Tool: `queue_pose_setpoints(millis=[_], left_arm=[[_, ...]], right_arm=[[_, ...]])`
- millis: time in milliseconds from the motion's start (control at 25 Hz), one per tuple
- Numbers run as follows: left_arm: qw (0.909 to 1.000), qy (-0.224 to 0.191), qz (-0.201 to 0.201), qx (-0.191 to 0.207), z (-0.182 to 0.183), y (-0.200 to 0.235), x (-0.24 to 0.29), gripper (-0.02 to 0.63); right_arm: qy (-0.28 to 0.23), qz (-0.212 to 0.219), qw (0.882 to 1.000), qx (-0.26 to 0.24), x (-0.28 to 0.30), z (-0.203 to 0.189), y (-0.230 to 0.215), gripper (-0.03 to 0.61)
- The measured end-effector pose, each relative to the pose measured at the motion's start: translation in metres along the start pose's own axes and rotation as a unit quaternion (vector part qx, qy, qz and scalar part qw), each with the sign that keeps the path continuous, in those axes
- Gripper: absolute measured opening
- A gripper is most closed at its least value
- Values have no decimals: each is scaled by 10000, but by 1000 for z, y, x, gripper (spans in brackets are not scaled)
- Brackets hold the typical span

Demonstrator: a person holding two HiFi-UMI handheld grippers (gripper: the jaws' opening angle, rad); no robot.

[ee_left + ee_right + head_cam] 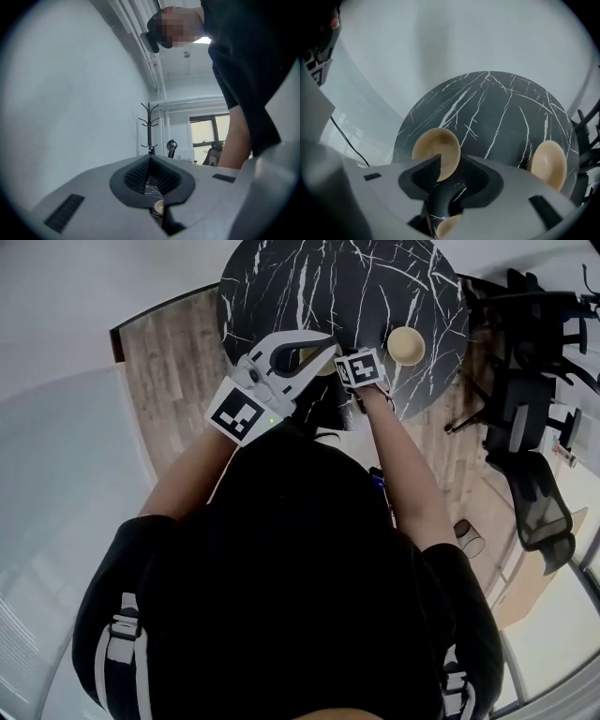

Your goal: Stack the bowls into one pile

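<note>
Three beige bowls lie apart on the round black marble table (497, 108). In the right gripper view one bowl (436, 151) sits at the left, another bowl (548, 164) at the right edge, and a sliver of a third bowl (446, 228) shows low down between the jaws. My right gripper (452, 161) tilts steeply down over the table and is open; only table shows in its gap, and its left jaw tip hides the left bowl's near rim. My left gripper (150, 159) points level, its tips together on nothing. In the head view the right bowl (407, 345) sits beyond both grippers.
Black office chairs (534, 512) stand right of the table on the wood floor (173, 371). A glass partition (56, 474) runs along the left. A coat rack (149, 129) stands by the far wall, and a thin cable (347, 140) lies left of the table.
</note>
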State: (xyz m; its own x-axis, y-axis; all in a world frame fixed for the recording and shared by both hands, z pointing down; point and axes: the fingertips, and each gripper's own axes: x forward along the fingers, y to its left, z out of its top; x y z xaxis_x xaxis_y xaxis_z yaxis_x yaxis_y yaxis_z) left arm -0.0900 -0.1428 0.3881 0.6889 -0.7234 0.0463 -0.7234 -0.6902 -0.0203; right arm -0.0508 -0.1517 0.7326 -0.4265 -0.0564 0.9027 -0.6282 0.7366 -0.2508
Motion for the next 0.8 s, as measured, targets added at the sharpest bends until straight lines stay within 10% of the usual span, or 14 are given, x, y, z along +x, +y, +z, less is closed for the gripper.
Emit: queue_pose_setpoints(millis=[800], left_arm=[[9988,153,365,-277,-14,22,-30,3]], right_arm=[[505,-265,9979,310,36,-1,-13,20]])
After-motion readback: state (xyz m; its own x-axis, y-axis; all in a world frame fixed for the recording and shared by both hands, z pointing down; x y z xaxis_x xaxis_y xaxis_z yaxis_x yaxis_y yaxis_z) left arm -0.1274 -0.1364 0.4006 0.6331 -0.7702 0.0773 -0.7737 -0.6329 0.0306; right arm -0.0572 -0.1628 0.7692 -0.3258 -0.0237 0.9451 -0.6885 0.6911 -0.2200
